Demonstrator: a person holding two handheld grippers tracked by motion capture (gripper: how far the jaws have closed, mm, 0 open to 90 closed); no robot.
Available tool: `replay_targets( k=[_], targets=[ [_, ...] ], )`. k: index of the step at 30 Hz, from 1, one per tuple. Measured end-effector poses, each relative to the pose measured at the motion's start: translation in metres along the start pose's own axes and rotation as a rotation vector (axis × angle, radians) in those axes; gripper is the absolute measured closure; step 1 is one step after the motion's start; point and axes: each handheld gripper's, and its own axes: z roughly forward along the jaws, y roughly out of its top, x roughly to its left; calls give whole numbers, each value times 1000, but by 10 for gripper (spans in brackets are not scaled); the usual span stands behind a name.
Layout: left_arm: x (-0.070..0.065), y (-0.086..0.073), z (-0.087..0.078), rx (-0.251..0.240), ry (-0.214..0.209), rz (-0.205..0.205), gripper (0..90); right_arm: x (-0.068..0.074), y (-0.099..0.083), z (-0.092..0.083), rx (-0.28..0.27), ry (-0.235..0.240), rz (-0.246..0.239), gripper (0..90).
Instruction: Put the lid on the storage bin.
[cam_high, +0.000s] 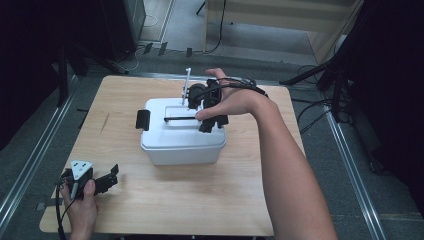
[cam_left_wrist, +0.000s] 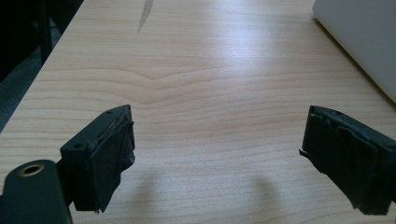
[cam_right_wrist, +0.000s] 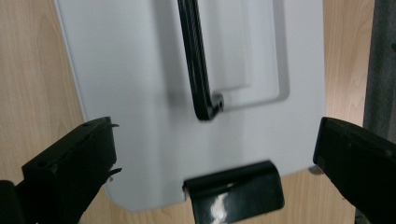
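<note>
Hovering wide open and empty, the right gripper (cam_right_wrist: 212, 154) hangs over a white lidded box (cam_high: 182, 135) mid-table, its black handle (cam_right_wrist: 196, 60) lying flat and 1 black latch (cam_right_wrist: 233, 193) just below. The left gripper (cam_left_wrist: 212, 158) (also spread wide, holding nothing) rests near the table (cam_high: 165, 200) corner. Closing off-centre could miss the thin handle.

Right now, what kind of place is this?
Probably a lab or recording workspace: a wooden table set between metal floor rails, cables trailing over grey flooring, and a white lidded box as the test piece.
</note>
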Motion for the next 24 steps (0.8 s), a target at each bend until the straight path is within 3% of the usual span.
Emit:
replay_targets(
  k=[10, 24],
  targets=[
    [0, 0, 0, 0, 2, 9, 95, 0, -46, -10, 7, -14, 66, 0],
    [-1, -1, 0, -1, 6, 11, 95, 11, -92, -20, 2, -52, 97, 0]
  ],
)
